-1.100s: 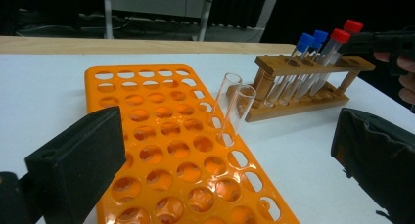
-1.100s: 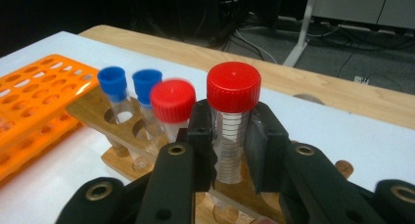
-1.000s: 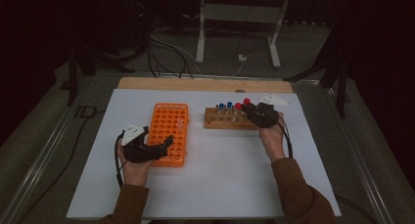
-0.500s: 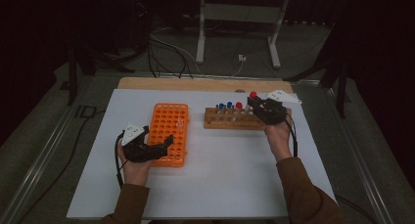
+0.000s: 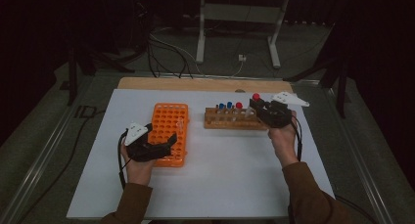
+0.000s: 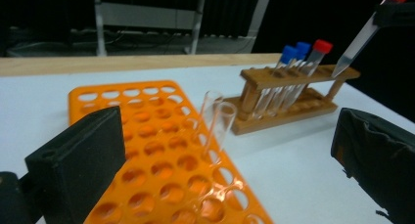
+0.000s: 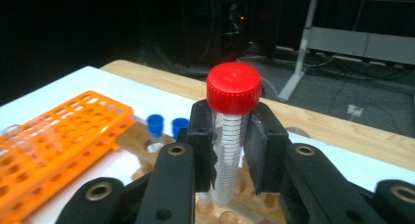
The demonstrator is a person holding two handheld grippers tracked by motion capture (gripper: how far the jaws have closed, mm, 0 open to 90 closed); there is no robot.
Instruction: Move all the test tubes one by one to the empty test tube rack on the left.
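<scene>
**Currently: red-capped tube out of the wooden rack, transfer leg not started**

Right gripper (image 7: 230, 150) is clamped on the red-capped tube (image 7: 230, 136), pads pinching the graduated wall just under the cap. Grip looks square in the right gripper view: tube runs straight between the jaws, cap above them, conical tip below. In the left gripper view the same tube (image 6: 364, 33) hangs tilted, its tip just above the top rail of the wooden rack (image 6: 293, 94), so I judge it clear of its hole. From above, the right gripper (image 5: 258, 108) sits over the rack's right end (image 5: 235, 122).

Left gripper (image 5: 164, 145) has its jaws wide apart with nothing between the pads. It rests at the near edge of the orange rack (image 5: 169, 131), which lies just left of the wooden one on the white table (image 5: 235, 185). Probably there to steady that rack, though I can't tell whether it touches it.

In the wooden rack: two blue-capped tubes (image 6: 293, 55) and another red-capped one (image 6: 320, 48). In the orange rack: two clear uncapped tubes (image 6: 218, 121), leaning.

Step as I read it: lift-out done, carry to the orange rack is next.

Next move calls for:
- a bit more height, so the tip clears the rack rail and the other caps
- travel left across the gap between the racks
- tube brought upright over a free hole, away from the two clear tubes
- straight descent, release only once it's seated

Risk: the tilt. The tip could catch a hole's rim and shove the light orange rack.
</scene>
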